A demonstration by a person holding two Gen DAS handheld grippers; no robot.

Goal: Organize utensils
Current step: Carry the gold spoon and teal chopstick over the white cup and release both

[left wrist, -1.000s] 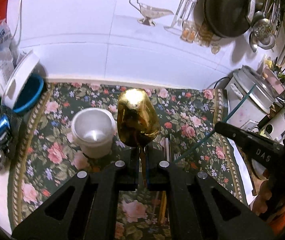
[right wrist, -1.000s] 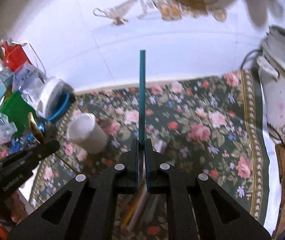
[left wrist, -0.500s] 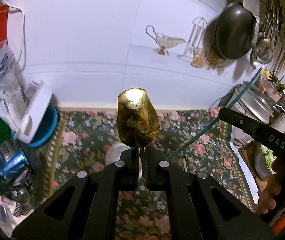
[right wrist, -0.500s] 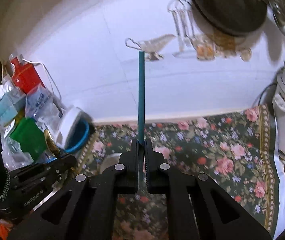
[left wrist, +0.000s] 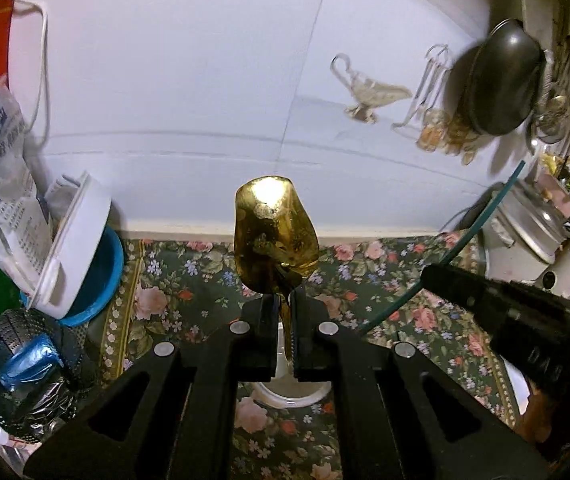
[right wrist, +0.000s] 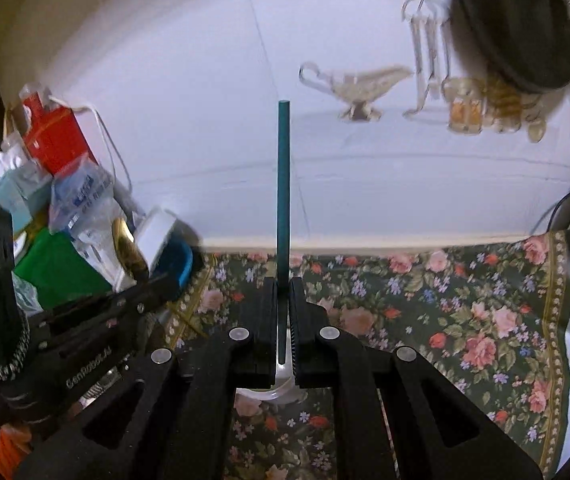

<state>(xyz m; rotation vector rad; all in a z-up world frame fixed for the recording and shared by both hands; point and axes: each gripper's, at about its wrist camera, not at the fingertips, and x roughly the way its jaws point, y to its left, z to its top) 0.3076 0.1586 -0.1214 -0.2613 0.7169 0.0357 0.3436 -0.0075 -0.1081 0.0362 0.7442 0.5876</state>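
Here, gold spoon [left wrist: 275, 240] bowl-up, teal stick [right wrist: 283, 200] upright

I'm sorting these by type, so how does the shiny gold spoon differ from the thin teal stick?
The shiny gold spoon ends in a broad, reflective bowl; the thin teal stick is matte and equally narrow along its length. The spoon is in the left gripper, the stick in the right gripper. Both stand up from shut jaws above the floral cloth.
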